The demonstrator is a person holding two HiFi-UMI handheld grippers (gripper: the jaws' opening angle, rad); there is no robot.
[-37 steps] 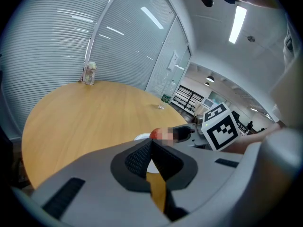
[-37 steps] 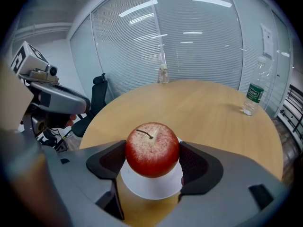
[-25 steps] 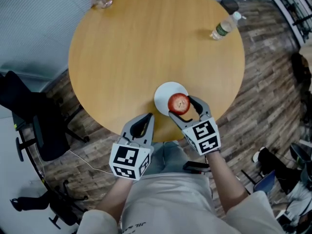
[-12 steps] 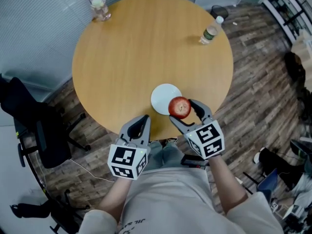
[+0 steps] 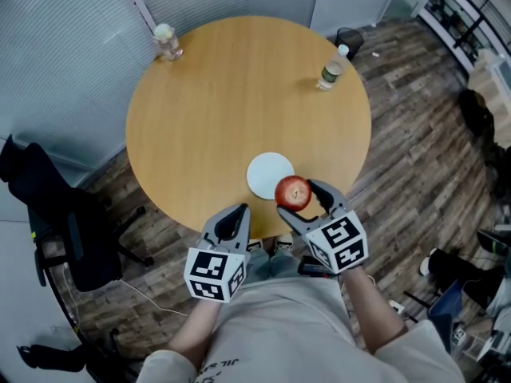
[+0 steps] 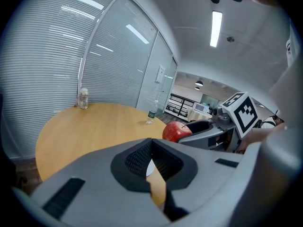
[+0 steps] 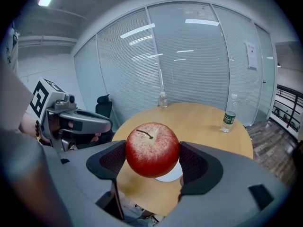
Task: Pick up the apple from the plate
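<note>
As the head view looks steeply down, the right hand-held gripper [image 5: 302,199] holds the red apple [image 5: 293,191] between its jaws. The apple is at the near right rim of the white plate [image 5: 262,172], which lies near the front edge of the round wooden counter [image 5: 215,110]. The left hand-held gripper [image 5: 230,222] is at the counter edge, apart from the plate. A bottle [image 5: 330,72] and a jar [image 5: 167,42] stand at the far side, well apart.

In the left gripper view, its jaws meet at the tips with nothing between them. The apple shows to the right, in the other gripper.

In the right gripper view, both pads [image 7: 114,161] press the sides of the apple, stem up. The apple is in the air, and the plate lies lower, behind it.
</note>
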